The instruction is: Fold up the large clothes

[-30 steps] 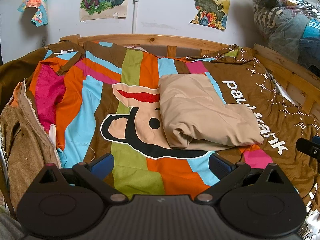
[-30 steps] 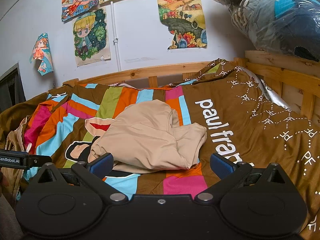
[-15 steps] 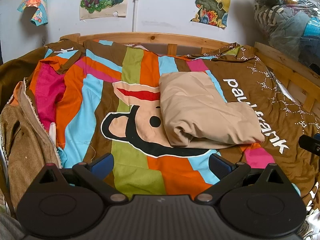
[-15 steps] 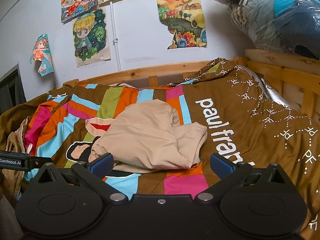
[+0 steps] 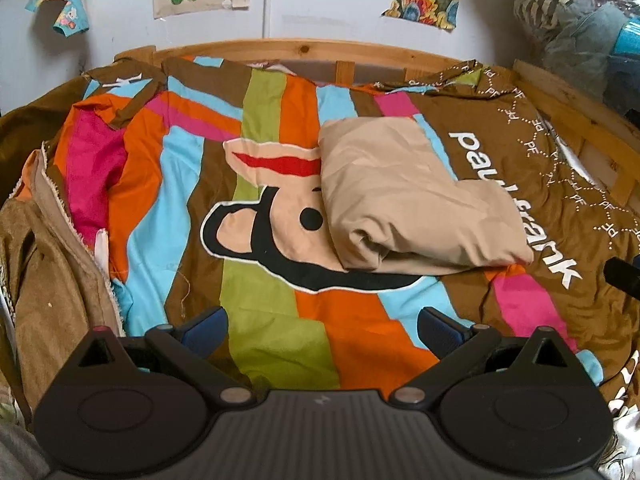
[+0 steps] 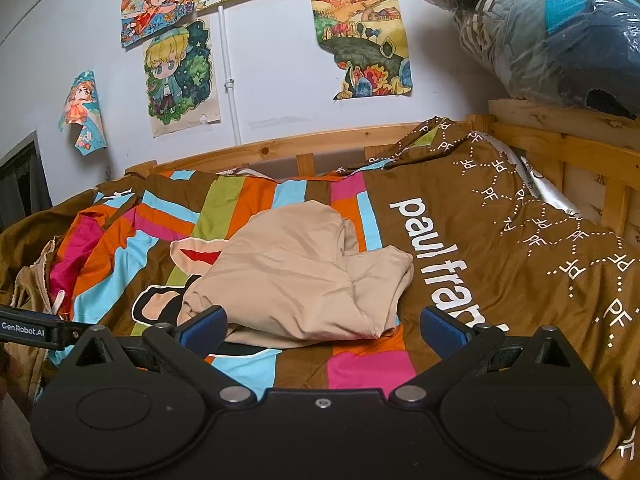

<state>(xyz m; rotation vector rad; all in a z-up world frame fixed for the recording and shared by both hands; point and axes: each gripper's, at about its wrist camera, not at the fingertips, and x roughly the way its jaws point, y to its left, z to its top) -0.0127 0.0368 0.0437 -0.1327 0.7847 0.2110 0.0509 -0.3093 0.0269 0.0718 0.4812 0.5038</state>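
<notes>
Left gripper (image 5: 322,322) and right gripper (image 6: 322,322) both gape apart, holding nothing; the beige garment (image 5: 408,200) lies folded mid-bed (image 5: 280,340), apparently finished, bar perhaps one tidying tuck.

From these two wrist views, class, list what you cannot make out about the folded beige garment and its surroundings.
1. Beige garment: its type and underside, hidden by its own folds, in both views.
2. Brown cloth: cut off by the left wrist view's left edge.
3. Plastic bag: contents blurred by crinkled film, right wrist view.
</notes>
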